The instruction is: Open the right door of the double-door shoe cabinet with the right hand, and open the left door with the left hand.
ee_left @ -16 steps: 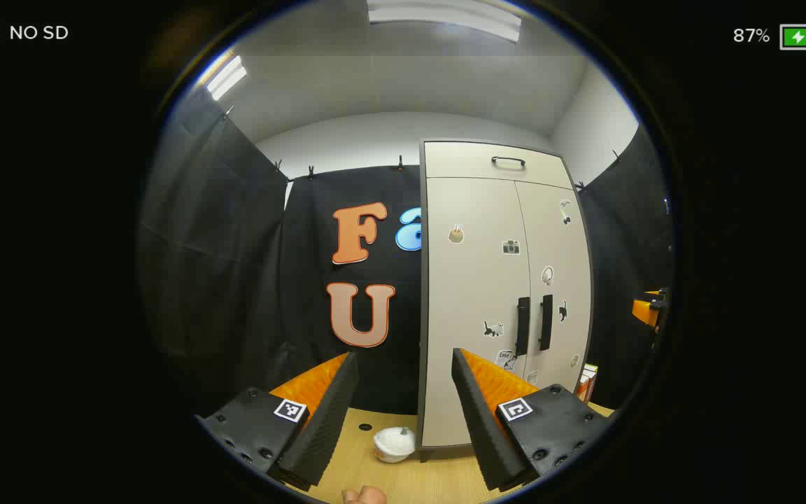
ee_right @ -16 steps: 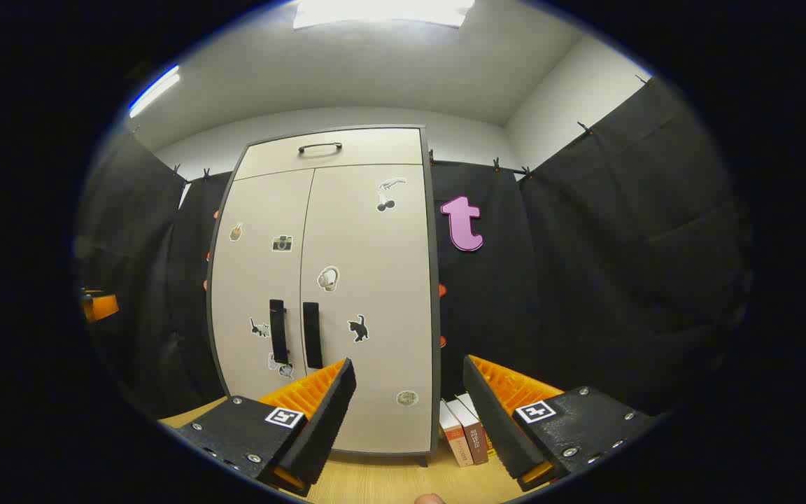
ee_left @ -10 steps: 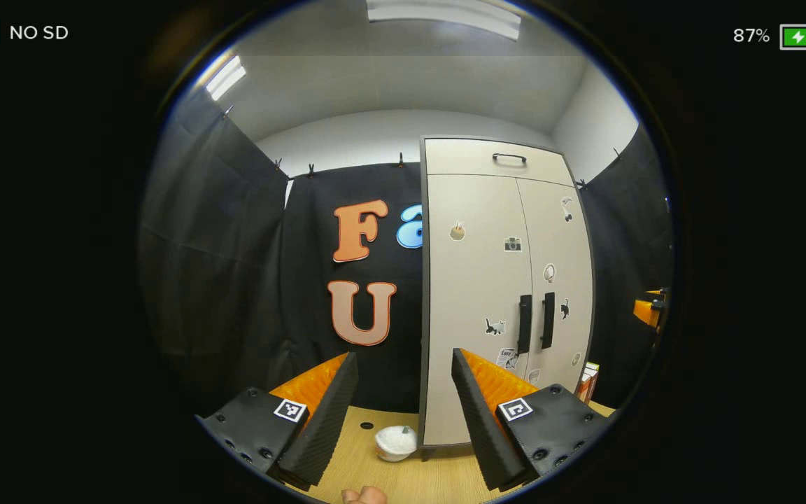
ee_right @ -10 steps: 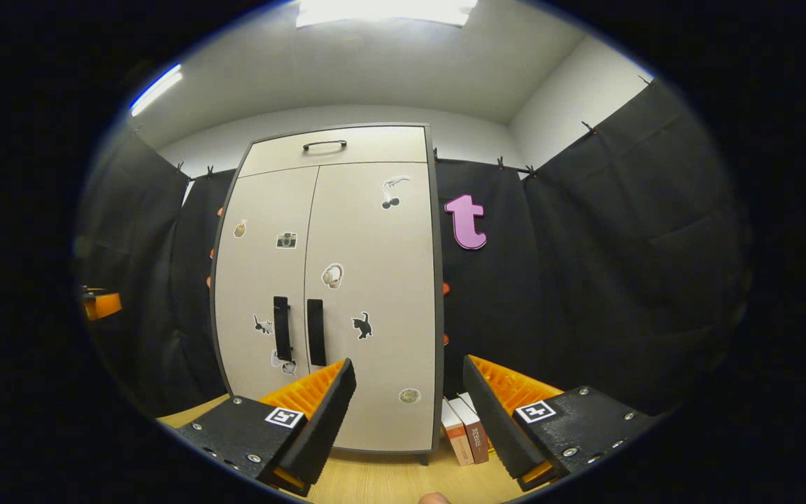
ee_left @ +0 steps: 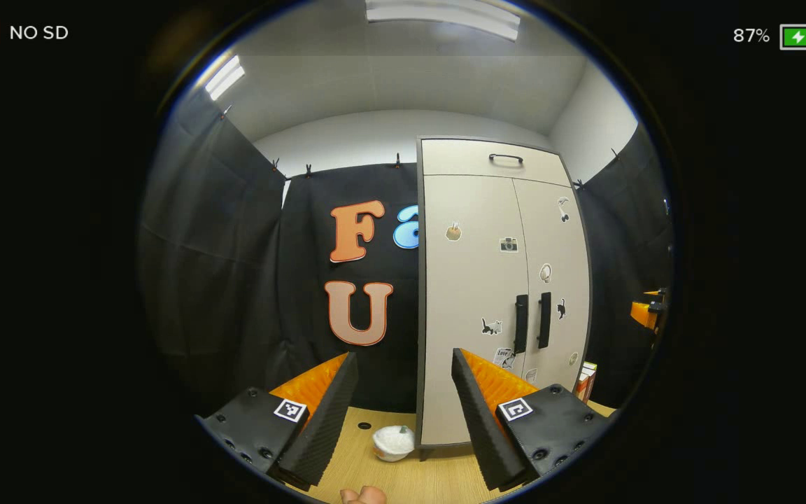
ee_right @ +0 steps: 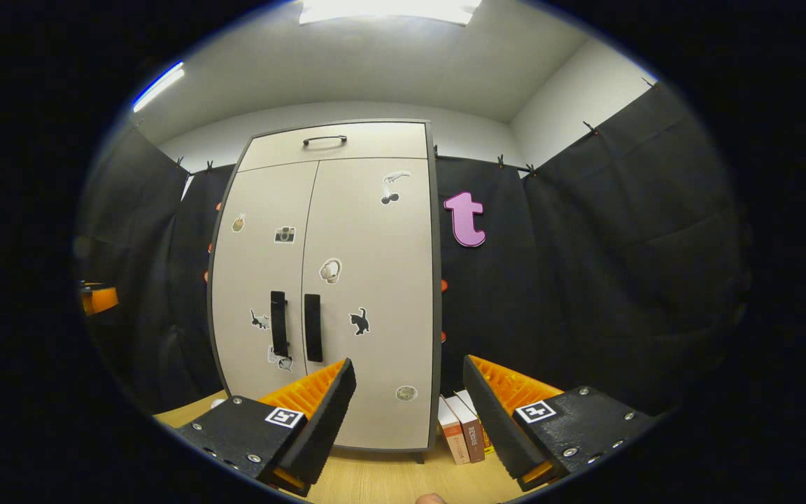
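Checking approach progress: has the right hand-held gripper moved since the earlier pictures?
Yes. In its own view the cabinet looks slightly larger, so the right hand-held gripper has edged toward it.

Shoe cabinet (ee_right: 347, 294) slightly nearer, higher.

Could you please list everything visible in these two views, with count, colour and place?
shoe cabinet: one, beige, against the black cloth wall, doors closed
door handles: two, black, either side of the centre seam
top handle: one, dark, upper panel
stickers: several, scattered over both doors
books: a few, brown and orange, right of the cabinet
white bowl: one, left of the cabinet
left hand-held gripper: one, open
right hand-held gripper: one, open
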